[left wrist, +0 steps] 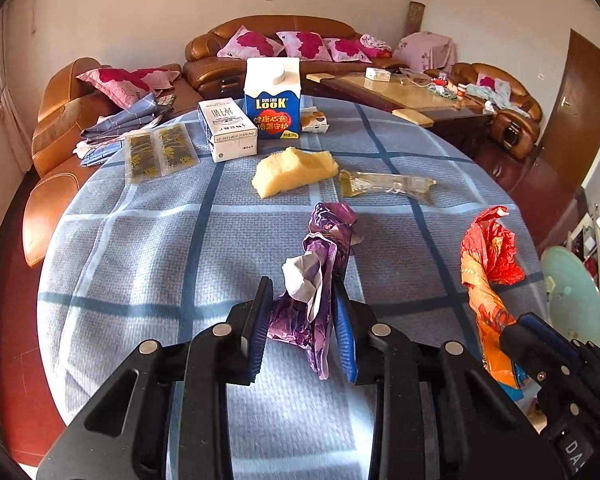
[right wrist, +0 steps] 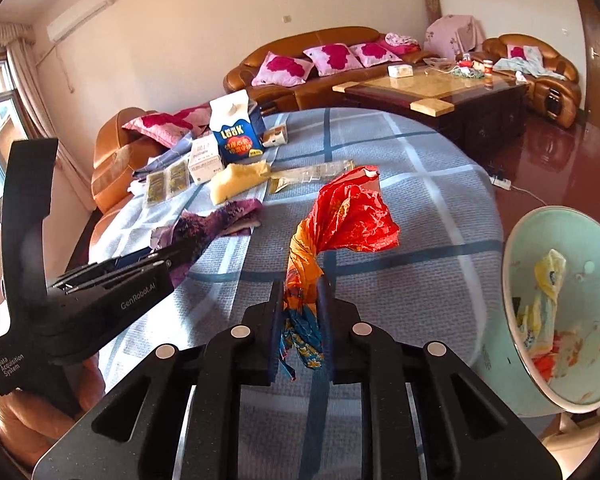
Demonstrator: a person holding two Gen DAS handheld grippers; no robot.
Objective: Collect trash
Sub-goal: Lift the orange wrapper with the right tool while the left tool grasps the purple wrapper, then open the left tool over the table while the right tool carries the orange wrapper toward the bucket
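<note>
My left gripper (left wrist: 302,300) is shut on a crumpled purple wrapper (left wrist: 324,264) and holds it just above the blue checked tablecloth (left wrist: 148,248). My right gripper (right wrist: 302,292) is shut on a crumpled red and orange wrapper (right wrist: 340,220), lifted above the table. That wrapper also shows at the right of the left wrist view (left wrist: 488,256). The purple wrapper (right wrist: 216,220) and the left gripper (right wrist: 100,276) show at the left of the right wrist view. A pale green bin (right wrist: 560,308) with several wrappers inside stands off the table's right edge.
Further back on the table lie a yellow sponge (left wrist: 296,170), a clear wrapper (left wrist: 384,184), a blue LOOK carton (left wrist: 274,100), a white box (left wrist: 226,130), a small snack box (left wrist: 314,120) and two sachets (left wrist: 160,154). Brown sofas and a coffee table (left wrist: 404,92) stand behind.
</note>
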